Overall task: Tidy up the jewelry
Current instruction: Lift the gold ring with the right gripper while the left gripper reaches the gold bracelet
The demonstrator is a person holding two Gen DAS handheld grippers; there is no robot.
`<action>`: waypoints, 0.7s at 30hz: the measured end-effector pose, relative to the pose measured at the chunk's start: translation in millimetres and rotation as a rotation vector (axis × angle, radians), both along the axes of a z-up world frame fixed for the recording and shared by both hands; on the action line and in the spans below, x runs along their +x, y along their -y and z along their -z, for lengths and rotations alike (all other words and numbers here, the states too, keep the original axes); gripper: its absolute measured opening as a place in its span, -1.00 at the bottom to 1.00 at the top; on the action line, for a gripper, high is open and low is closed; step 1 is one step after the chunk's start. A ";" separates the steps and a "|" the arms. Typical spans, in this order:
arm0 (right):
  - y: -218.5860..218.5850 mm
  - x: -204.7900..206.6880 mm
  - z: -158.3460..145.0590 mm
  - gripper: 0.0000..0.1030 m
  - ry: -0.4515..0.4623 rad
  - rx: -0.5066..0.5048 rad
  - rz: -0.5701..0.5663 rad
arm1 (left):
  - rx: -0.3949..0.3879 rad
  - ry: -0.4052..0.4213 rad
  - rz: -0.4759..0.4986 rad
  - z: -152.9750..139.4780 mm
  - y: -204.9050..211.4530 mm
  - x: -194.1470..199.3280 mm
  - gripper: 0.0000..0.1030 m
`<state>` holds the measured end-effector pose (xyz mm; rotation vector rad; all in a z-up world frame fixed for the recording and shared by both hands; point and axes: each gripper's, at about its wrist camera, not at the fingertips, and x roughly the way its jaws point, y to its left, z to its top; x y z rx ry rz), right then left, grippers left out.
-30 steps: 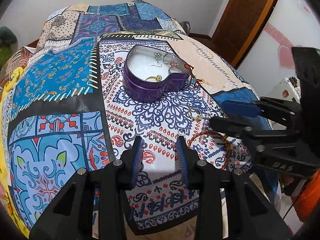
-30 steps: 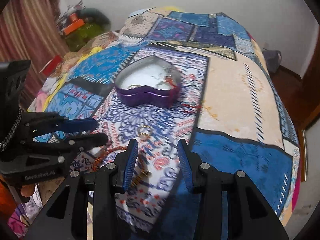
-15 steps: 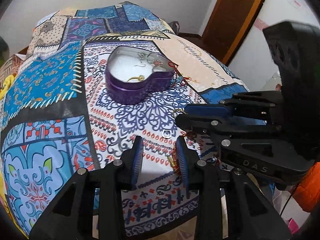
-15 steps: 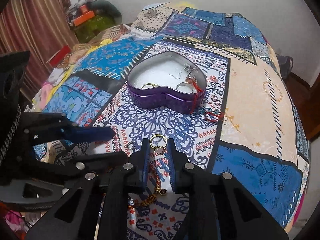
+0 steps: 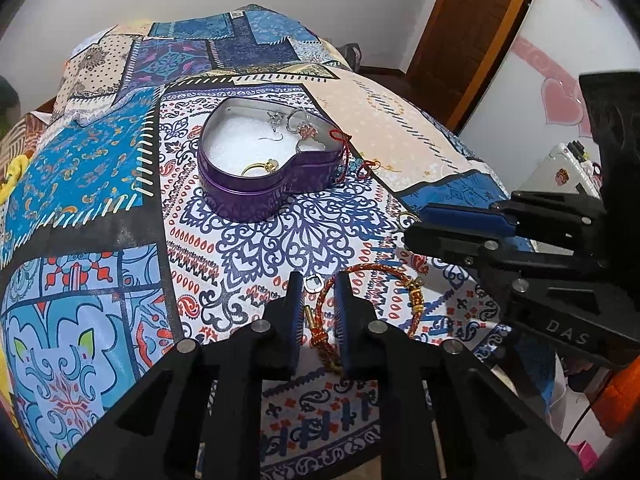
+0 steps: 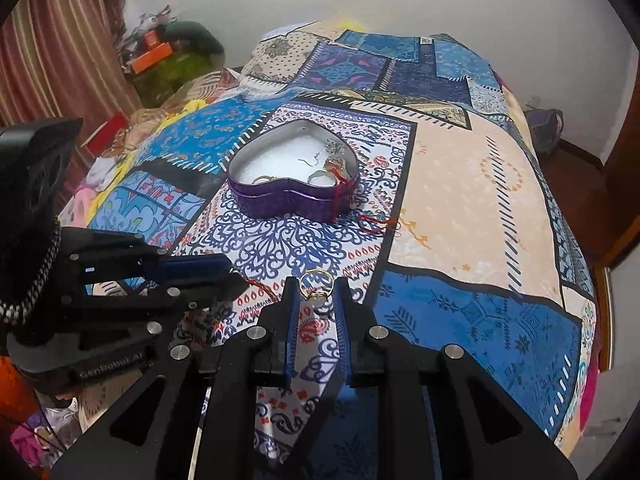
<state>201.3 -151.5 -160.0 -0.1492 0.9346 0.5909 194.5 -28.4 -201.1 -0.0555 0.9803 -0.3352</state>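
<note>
A purple heart-shaped tin [image 5: 260, 184] with white lining holds several rings and earrings; it also shows in the right wrist view [image 6: 292, 196]. A red string [image 5: 344, 152] hangs over its rim. My left gripper [image 5: 316, 288] has narrowed around a red and gold braided bracelet [image 5: 360, 276] and a small silver ring [image 5: 313, 283] on the patterned cloth. My right gripper [image 6: 316, 292] is shut on a gold ring [image 6: 316, 284] held between its fingertips. The right gripper shows in the left wrist view [image 5: 440, 232].
The patchwork bedspread [image 6: 472, 208] covers the bed. A wooden door [image 5: 468, 32] and a white wall with pink hearts stand at the right. Clutter and a curtain [image 6: 60, 60] lie beyond the bed's left side.
My right gripper has closed on the gold ring and lifted it. My left gripper has moved onto the braided bracelet and its fingers have narrowed.
</note>
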 end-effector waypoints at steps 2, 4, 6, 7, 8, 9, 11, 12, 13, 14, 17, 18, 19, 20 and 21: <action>2.2 -0.8 -1.1 -0.70 0.001 0.007 0.005 | -0.001 0.014 -0.012 -4.7 -3.6 -1.8 -0.72; 4.0 -1.1 -2.3 -0.70 0.003 0.012 0.007 | 0.004 0.028 -0.020 -9.7 -6.9 -4.0 -0.72; 5.6 -1.0 -3.2 -0.70 0.003 0.018 0.008 | 0.014 0.031 -0.021 -11.8 -8.9 -4.6 -0.72; 5.4 -0.7 -3.5 -0.70 0.003 0.020 0.007 | 0.026 0.025 -0.017 -10.7 -9.0 -4.2 -0.72; 5.2 -1.3 -3.6 -0.70 0.003 0.021 0.006 | 0.038 0.017 -0.011 -8.6 -8.3 -3.7 -0.72; 4.7 -1.5 -3.8 -0.70 0.003 0.022 0.004 | 0.054 0.008 -0.005 -5.0 -6.7 -3.4 -0.72; 3.7 -2.3 -4.3 -0.70 0.003 0.025 -0.001 | 0.070 -0.001 0.006 1.3 -2.9 -4.6 -0.72; 3.5 -2.9 -4.3 -0.70 0.004 0.025 -0.003 | 0.074 0.007 0.011 1.5 -1.5 -5.9 -0.72; 2.5 -3.5 -4.5 -0.70 0.005 0.025 -0.006 | 0.073 0.009 0.018 1.6 0.2 -6.1 -0.72; 1.7 -4.1 -4.7 -0.70 0.005 0.025 -0.009 | 0.068 0.003 0.023 2.4 1.8 -4.9 -0.72; -0.2 -4.7 -5.2 -0.70 0.005 0.025 -0.013 | 0.067 0.008 0.030 3.7 6.2 -1.7 -0.72; -0.6 -4.4 -5.4 -0.70 0.006 0.024 -0.012 | 0.072 0.013 0.034 3.9 8.2 -0.4 -0.72; -0.8 -4.1 -5.8 -0.70 0.007 0.026 -0.011 | 0.075 0.015 0.036 4.0 9.5 0.5 -0.72; -0.8 -4.2 -6.4 -0.70 0.007 0.028 -0.011 | 0.077 0.017 0.036 4.0 10.3 1.4 -0.72; -0.9 -4.4 -7.0 -0.70 0.007 0.030 -0.011 | 0.076 0.017 0.036 4.1 10.6 2.2 -0.72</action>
